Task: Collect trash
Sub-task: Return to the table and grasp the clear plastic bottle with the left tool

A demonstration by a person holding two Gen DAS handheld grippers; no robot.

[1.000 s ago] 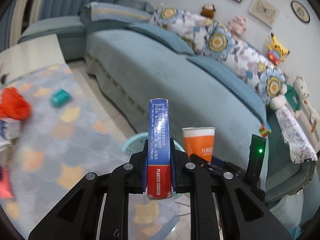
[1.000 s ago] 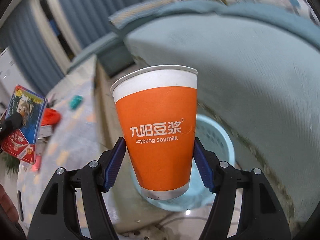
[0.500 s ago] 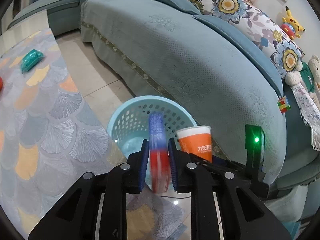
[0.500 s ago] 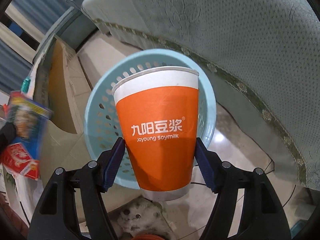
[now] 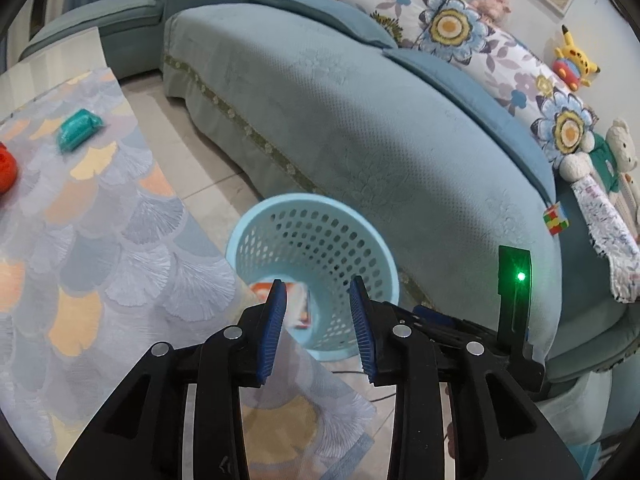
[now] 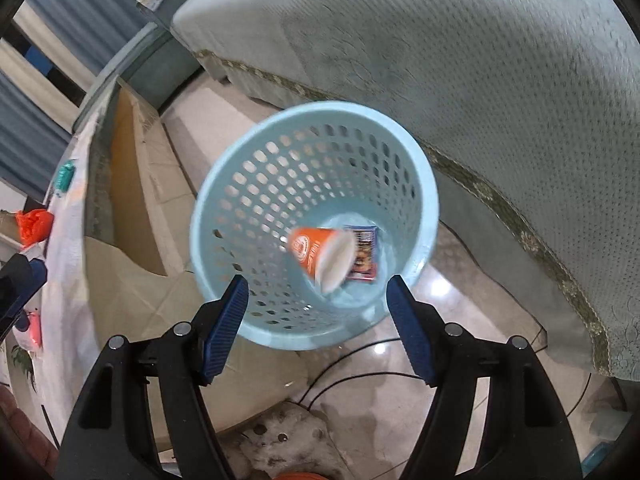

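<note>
While both tools hang over the bin: nothing sits between the fingers of either.
Left gripper (image 5: 318,312): blue pads spread apart, holding nothing, poised above the near rim of the basket.
Right gripper (image 6: 316,322): fingers wide apart and bare, looking straight down into the basket.
Basket (image 6: 224,184): pale blue, perforated wall, standing on the tiled floor just beside the teal sofa (image 5: 360,120).
Orange cup (image 6: 320,254): inside the basket, tipped on its side and blurred, white mouth facing the camera.
Blue box (image 6: 364,254): lying flat at the bottom of the basket, partly behind the cup.
Table cloth (image 5: 80,220): fan-patterned, beside the basket, with a teal packet (image 5: 78,134) and something red-orange (image 5: 6,168) lying on it well away from the bin.
Floor: a dark cable (image 6: 360,376) runs across the tiles below the basket.
</note>
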